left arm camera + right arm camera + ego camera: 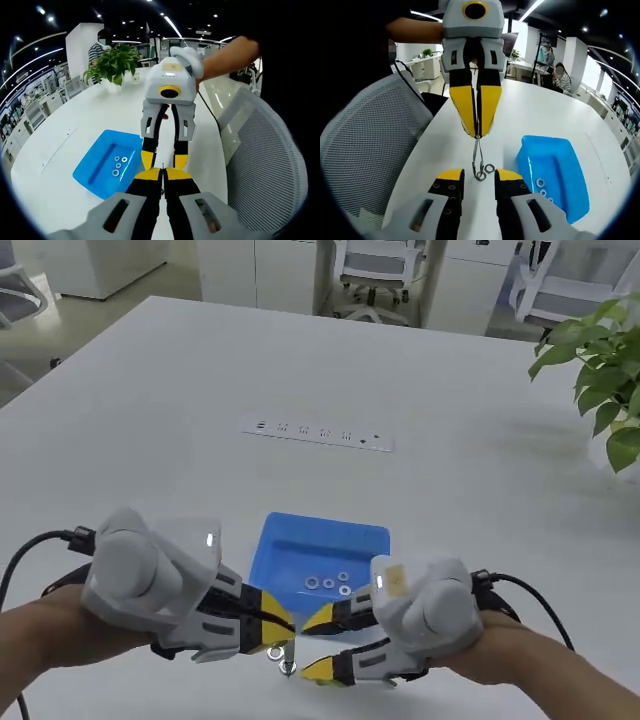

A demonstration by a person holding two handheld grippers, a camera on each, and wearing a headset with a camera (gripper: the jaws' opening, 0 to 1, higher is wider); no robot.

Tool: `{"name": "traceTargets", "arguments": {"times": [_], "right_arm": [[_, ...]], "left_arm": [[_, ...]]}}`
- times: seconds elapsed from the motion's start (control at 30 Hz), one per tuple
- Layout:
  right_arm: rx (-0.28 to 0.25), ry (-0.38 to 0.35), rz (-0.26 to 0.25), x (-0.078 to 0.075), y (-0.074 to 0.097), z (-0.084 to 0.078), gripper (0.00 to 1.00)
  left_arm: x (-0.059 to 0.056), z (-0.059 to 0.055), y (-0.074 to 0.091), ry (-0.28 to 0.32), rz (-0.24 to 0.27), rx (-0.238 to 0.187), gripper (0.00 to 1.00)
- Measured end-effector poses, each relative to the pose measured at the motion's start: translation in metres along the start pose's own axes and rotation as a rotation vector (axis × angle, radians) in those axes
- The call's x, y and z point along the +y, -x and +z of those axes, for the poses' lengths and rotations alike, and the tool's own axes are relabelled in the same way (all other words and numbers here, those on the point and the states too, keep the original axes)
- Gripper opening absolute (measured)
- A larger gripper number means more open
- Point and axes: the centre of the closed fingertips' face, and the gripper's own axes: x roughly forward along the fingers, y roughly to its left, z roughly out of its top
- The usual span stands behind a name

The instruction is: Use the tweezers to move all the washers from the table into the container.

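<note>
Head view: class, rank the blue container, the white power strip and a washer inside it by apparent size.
1. blue container
2. power strip, about as long but much thinner, and farther from the camera
3. washer

White table, broad, bare top. Long white power strip lies flat mid-table. Green leafy potted plant at the right table edge. White office chairs beyond the far edge. Grey mesh chair back close beside the near edge.
</note>
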Motion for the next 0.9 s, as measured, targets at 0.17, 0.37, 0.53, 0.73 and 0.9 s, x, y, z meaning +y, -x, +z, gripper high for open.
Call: {"name": "traceTargets", "arguments": {"times": [0.17, 0.37, 0.53, 0.73, 0.9], "right_arm": [[0.011, 0.016, 0.027, 0.001, -0.006, 0.0, 0.2], [0.032, 0.046, 0.042, 0.001, -0.012, -0.002, 0.15], [0.037, 0.053, 0.053, 0.003, -0.016, -0.001, 0.11], [0.038, 0.038, 0.06, 0.003, -0.017, -0.001, 0.1], [0.039, 0.014, 0.056, 0.003, -0.017, -0.002, 0.09]], "left_arm": [[0.0, -0.001, 0.0, 0.0, 0.0, 0.003, 0.05], [0.001, -0.001, -0.001, -0.003, -0.002, 0.007, 0.05], [0.001, -0.002, -0.002, -0.008, -0.006, 0.014, 0.05], [0.002, -0.002, -0.002, -0.012, -0.009, 0.021, 0.05], [0.001, -0.002, -0.003, -0.012, -0.01, 0.023, 0.05]]}}
